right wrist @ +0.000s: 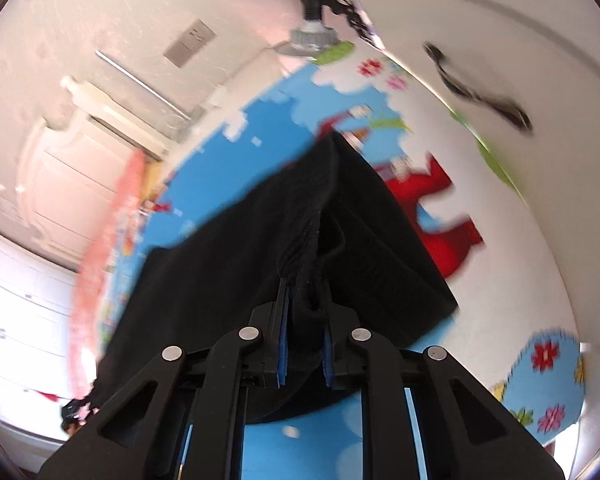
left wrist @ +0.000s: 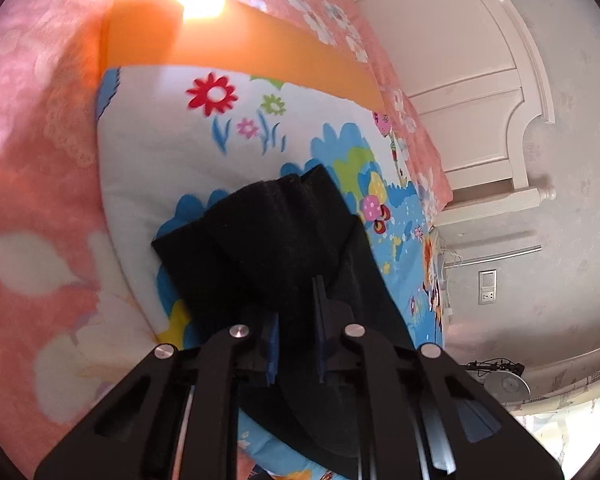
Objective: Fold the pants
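Observation:
The black pants (left wrist: 268,232) lie on a colourful cartoon-print quilt (left wrist: 172,160) spread over the bed. In the left wrist view my left gripper (left wrist: 298,308) is shut on the dark fabric, with a folded end of the pants spreading ahead of the fingers. In the right wrist view the black pants (right wrist: 236,256) rise in a bunched ridge into my right gripper (right wrist: 305,296), which is shut on that gathered fabric between its blue pads (right wrist: 283,340). The cloth drapes away on both sides over the quilt (right wrist: 268,128). The right view is blurred.
A pink floral blanket (left wrist: 32,184) covers the bed left of the quilt, and an orange band (left wrist: 236,44) runs along the quilt's far edge. A white headboard (left wrist: 472,92) and wall stand at the right. A lamp (right wrist: 312,36) and a dark strap-like object (right wrist: 480,88) sit beyond the quilt.

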